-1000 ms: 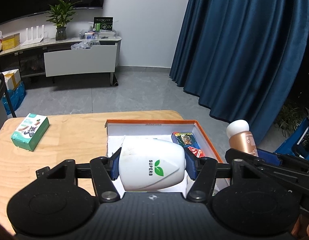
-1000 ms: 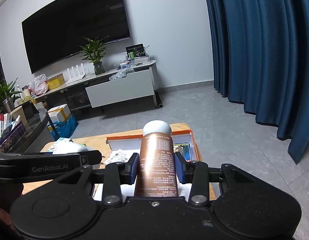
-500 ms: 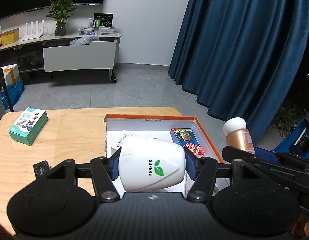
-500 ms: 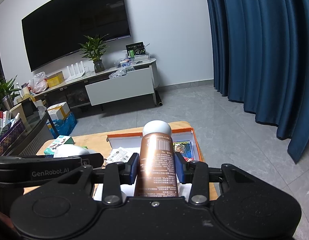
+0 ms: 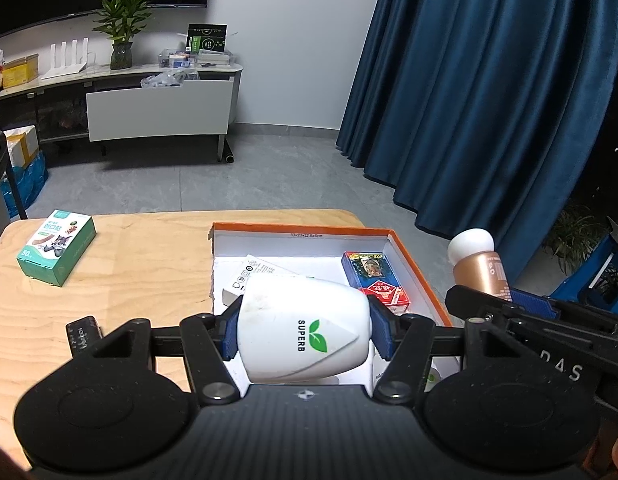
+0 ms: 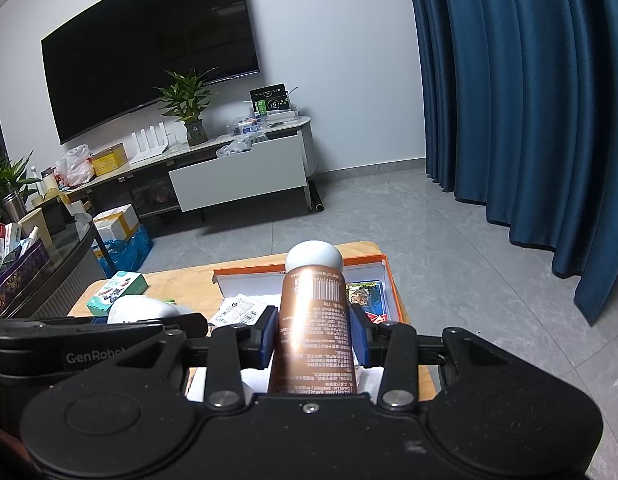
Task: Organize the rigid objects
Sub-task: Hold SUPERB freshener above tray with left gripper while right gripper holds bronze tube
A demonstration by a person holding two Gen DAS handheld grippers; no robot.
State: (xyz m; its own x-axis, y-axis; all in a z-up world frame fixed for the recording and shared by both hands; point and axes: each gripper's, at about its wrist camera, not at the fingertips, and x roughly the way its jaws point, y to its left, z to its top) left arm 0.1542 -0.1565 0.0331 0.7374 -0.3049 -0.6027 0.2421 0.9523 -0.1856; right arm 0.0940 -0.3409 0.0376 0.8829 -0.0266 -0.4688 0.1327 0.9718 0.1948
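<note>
Left tool [image 5: 303,330] grips a white bottle [image 5: 303,328] marked SUPERB — blue pads press on both its sides, bottle lying sideways between the fingers, held above the near part of an open orange-edged box [image 5: 405,252]. Right tool [image 6: 314,334] is clamped on a copper-coloured tube [image 6: 313,320] w/ a white rounded cap, cap pointing away from the camera; in the left wrist view the same tube shows at the right, just past the box's right wall.

The box sits on a light wood counter [image 5: 149,264], toward its right end. Inside: a blue card pack [image 5: 365,268] and a red card pack [image 5: 385,294] along the right wall, touching end to end, plus a white printed carton [image 5: 257,270] partly hidden behind the bottle. Well left of the box — a green plaster box [image 5: 55,252] lies flat on the counter. A small black item [image 5: 85,332] rests near the counter's front, beside the left tool's finger.
</note>
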